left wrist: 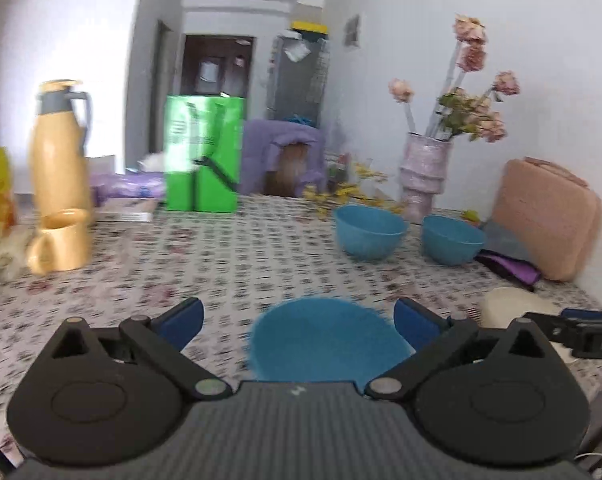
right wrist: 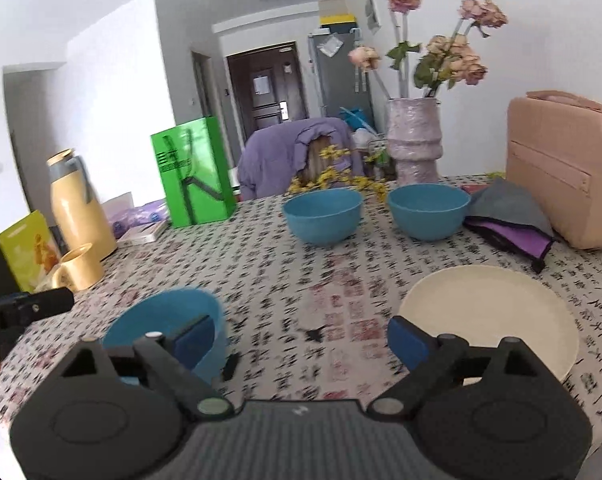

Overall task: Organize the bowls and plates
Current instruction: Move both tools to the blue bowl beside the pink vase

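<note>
Near blue bowl [left wrist: 321, 340] blurred, base hidden

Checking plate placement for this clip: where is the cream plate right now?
In the right wrist view, the cream plate lies flat on the table's near right, before the purple cloth.

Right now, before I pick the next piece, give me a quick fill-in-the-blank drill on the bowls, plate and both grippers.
1. The number of round blue plastic bowls on the table is ____: the near bowl plus two far bowls.
2. The round cream plate holds ____.
3. The left gripper and right gripper both have their jaws ____.
4. The near bowl sits directly ahead of the ____ gripper.

Missing words: three; nothing; open; left
</note>
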{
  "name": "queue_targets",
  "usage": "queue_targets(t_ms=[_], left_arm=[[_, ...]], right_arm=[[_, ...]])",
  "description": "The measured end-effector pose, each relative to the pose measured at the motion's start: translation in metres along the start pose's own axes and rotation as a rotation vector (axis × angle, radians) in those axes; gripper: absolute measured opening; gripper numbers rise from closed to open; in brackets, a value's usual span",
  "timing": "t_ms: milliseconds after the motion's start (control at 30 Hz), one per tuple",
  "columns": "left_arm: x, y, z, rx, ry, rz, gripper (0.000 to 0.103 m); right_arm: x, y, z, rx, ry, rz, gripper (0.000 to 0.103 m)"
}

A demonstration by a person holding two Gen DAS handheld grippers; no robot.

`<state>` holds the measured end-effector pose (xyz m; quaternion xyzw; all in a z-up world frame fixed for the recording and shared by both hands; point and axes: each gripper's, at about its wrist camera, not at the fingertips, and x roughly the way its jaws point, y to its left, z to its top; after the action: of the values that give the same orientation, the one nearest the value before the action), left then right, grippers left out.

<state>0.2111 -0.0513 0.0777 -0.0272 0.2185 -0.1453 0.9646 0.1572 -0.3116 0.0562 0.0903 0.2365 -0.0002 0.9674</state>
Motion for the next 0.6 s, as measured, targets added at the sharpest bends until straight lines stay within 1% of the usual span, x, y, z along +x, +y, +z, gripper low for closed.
queue_targets(t_ms=[133, 200, 267, 367, 433, 600], left_arm=[[0.043, -0.025, 0.031, 0.014, 0.088, -0.118, 0.103], [0.071, -0.039, 0.051, 0.019, 0.140, -0.181, 0.103], [0.100, -0.055, 0.069, 0.034, 0.172, -0.234, 0.103], [0.145, -0.078, 0.094, 0.064, 0.210, -0.282, 0.103], [0.180, -0.092, 0.111, 0.068, 0.228, -0.280, 0.103], [0.247, -0.121, 0.133, 0.051, 0.296, -0.333, 0.102]], right_arm=[[0.014, -0.029, 0.018, 0.035, -0.003, -0.048, 0.093], [0.022, -0.047, 0.030, 0.055, 0.001, -0.068, 0.093], [0.033, -0.070, 0.044, 0.087, 0.007, -0.077, 0.093], [0.054, -0.103, 0.067, 0.126, 0.030, -0.108, 0.093], [0.070, -0.123, 0.084, 0.138, 0.049, -0.123, 0.093], [0.112, -0.161, 0.120, 0.174, 0.077, -0.151, 0.093]])
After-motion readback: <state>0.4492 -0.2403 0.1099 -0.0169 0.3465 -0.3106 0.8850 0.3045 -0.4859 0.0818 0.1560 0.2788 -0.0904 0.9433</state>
